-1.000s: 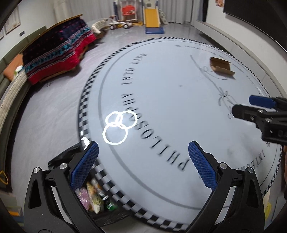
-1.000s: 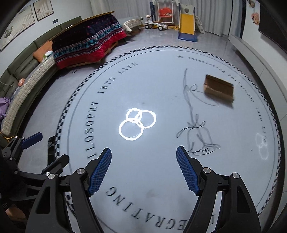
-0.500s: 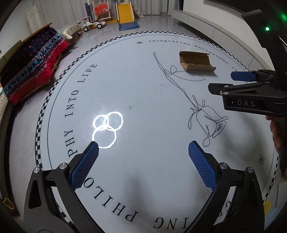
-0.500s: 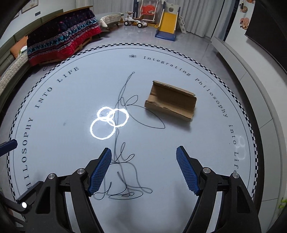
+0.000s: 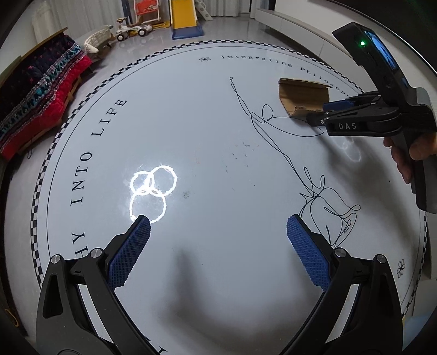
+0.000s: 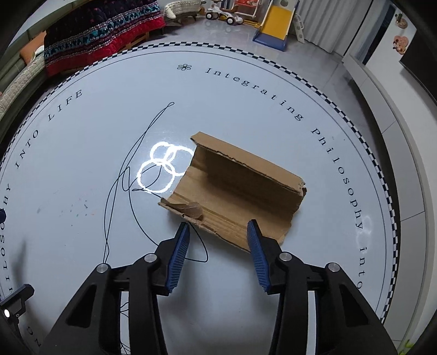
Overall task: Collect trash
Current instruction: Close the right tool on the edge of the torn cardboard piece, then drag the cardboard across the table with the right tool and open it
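Observation:
A torn, folded piece of brown cardboard (image 6: 240, 188) lies on the round white printed floor mat (image 6: 245, 82). My right gripper (image 6: 218, 225) hangs just over the cardboard's near edge. Its jaws are closing, that edge lies between the blue pads (image 6: 180, 245), and the pads do not press on it. In the left wrist view the cardboard (image 5: 303, 95) is at the far right with the right gripper (image 5: 318, 112) at its near corner. My left gripper (image 5: 218, 226) is open and empty above bare mat (image 5: 191, 109), well short of the cardboard.
A person's hand (image 5: 409, 153) holds the right gripper's handle. Beyond the mat stand a low table under a red patterned quilt (image 6: 101, 35), a yellow toy slide (image 6: 275, 24), ride-on toys (image 6: 226, 15) and a sofa (image 6: 16, 82). A low white cabinet (image 6: 396, 90) runs along the right wall.
Both grippers have swung across the mat toward the cardboard, which is now close under the right gripper. The right jaws have narrowed; the left jaws stay wide.

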